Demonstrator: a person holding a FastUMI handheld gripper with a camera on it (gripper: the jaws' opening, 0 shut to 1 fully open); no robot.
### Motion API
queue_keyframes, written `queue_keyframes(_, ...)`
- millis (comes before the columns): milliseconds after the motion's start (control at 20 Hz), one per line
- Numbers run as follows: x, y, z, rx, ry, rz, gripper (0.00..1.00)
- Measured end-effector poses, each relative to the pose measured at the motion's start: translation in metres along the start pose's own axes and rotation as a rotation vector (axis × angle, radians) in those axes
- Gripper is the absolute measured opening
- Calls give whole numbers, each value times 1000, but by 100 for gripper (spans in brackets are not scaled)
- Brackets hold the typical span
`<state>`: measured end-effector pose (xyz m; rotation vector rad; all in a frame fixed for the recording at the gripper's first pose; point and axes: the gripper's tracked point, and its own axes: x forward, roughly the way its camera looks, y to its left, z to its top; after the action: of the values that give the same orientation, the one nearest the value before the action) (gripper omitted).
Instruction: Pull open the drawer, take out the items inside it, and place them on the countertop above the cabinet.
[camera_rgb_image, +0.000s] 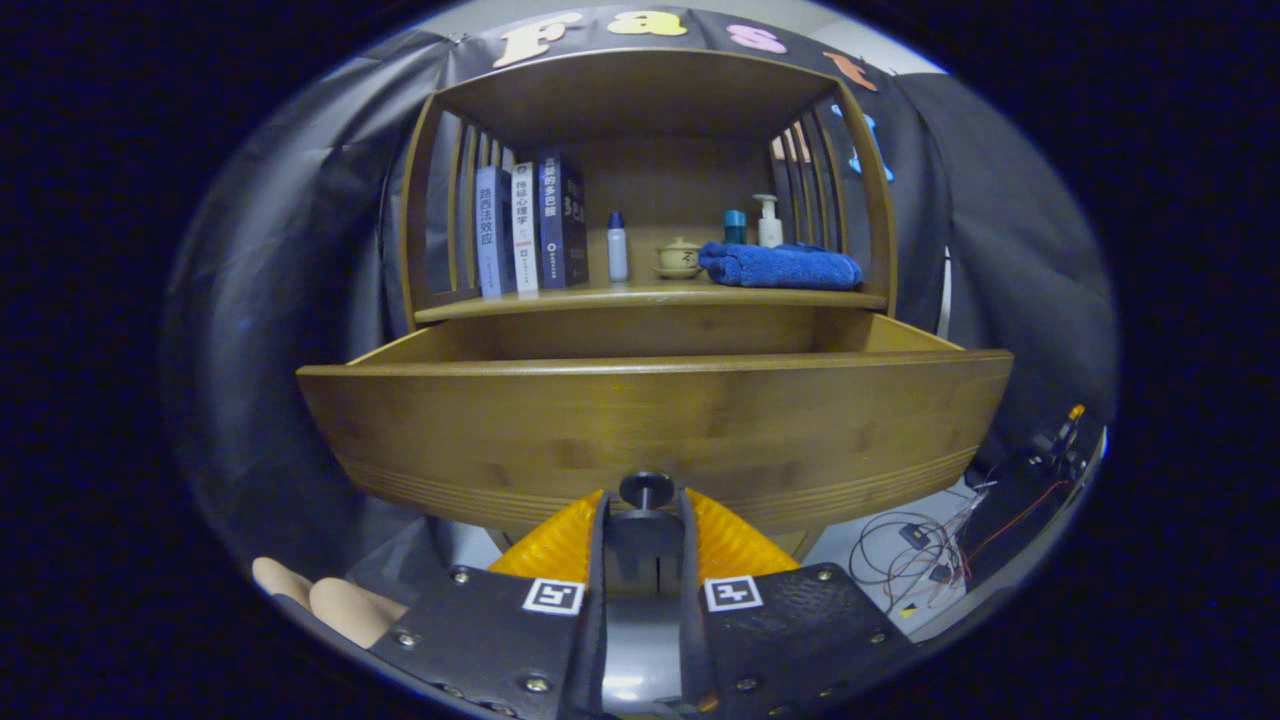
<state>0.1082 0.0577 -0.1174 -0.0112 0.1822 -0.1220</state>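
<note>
Tool (645, 510), gripper view: our two orange fingers (555, 540) sit close either side of the drawer's dark knob (645, 489); whether both press on it we cannot tell. Drawer (655, 430): pulled well out toward us, long axis crosswise, its inside hidden behind the front. Surface (650, 296): above and beyond, carrying books (530, 230), small bottles, a blue towel (780, 266); room remains mid-front.

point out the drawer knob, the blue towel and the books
drawer knob (645, 489), gripper view, on its round dark head between the fingers
blue towel (780, 266), gripper view, middle of the folded cloth on the countertop
books (522, 230), gripper view, spine of the middle book
</note>
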Motion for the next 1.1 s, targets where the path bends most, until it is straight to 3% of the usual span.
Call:
queue_keyframes(350,-3,1,-1,-15,19,8,39)
queue_keyframes(550,-35,-1,13,-61,-45,8,42)
queue_keyframes(850,-75,2,84,-111,-221,21,42)
queue_keyframes(1100,-65,-6,150,-109,-275,28,42)
